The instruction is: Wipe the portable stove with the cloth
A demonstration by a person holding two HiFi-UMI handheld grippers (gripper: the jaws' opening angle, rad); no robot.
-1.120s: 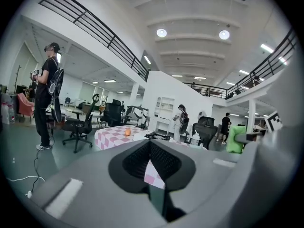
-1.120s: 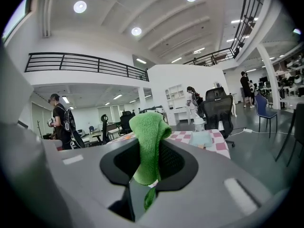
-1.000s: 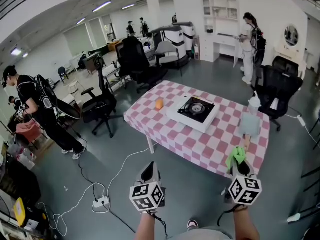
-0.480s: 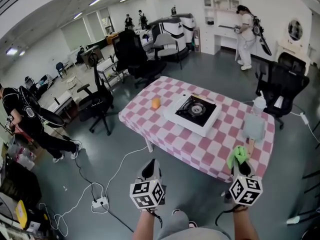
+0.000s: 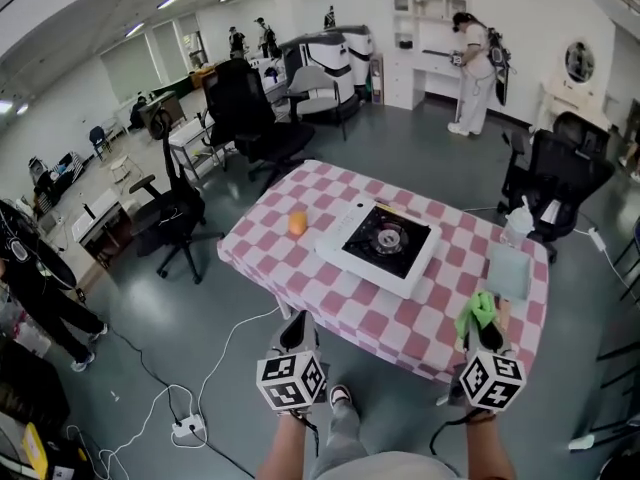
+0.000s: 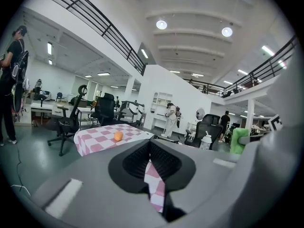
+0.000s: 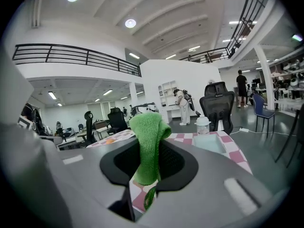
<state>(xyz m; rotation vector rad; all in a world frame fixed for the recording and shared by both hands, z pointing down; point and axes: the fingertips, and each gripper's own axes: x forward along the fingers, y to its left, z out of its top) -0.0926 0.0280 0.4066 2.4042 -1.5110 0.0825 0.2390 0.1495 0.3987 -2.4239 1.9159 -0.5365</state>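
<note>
Pinches fuzzy, folded green cloth (image 7: 148, 137) in right gripper (image 7: 148, 169); holds ribbed jaws of left gripper (image 6: 149, 151) together, empty.

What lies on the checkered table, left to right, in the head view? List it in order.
Small orange object → portable stove → pale blue tray.
</note>
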